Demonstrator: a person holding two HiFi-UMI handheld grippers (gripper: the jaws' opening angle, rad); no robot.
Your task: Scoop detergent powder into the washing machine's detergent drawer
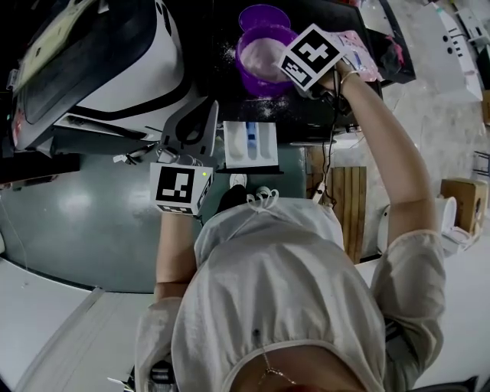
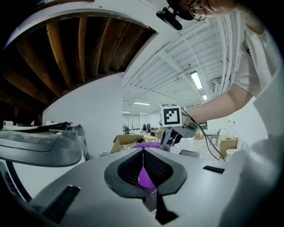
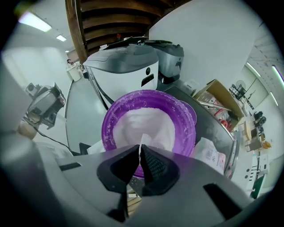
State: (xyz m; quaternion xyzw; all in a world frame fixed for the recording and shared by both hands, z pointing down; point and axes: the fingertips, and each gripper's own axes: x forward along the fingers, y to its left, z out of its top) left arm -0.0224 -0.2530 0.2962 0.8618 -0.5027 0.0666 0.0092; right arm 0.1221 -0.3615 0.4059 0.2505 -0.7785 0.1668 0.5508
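Your left tongs [image 2: 143, 156]: closed; purple shows in their slit, whether held or behind is unclear. Detergent drawer [image 1: 251, 144]: open, nearer you than the purple bowl [image 3: 108, 122]. Your right tongs [image 3: 140, 151]: over that bowl's powder [image 3: 146, 122], pinching a thin white sliver [image 3: 143, 141], mostly hidden.

Shiny purple plastic bowl [image 3: 183, 116], grainy white powder [image 3: 146, 122], glossy washer [image 3: 128, 73] at twelve o'clock, brown wood [image 3: 88, 26] at eleven o'clock.

The dark tabletop [image 1: 218, 80], flecked with spilled white powder, carries a purple bowl [image 1: 251, 74] of white powder, a purple lid [image 1: 264, 15] just behind it, and a pink-and-white packet [image 1: 361, 55].
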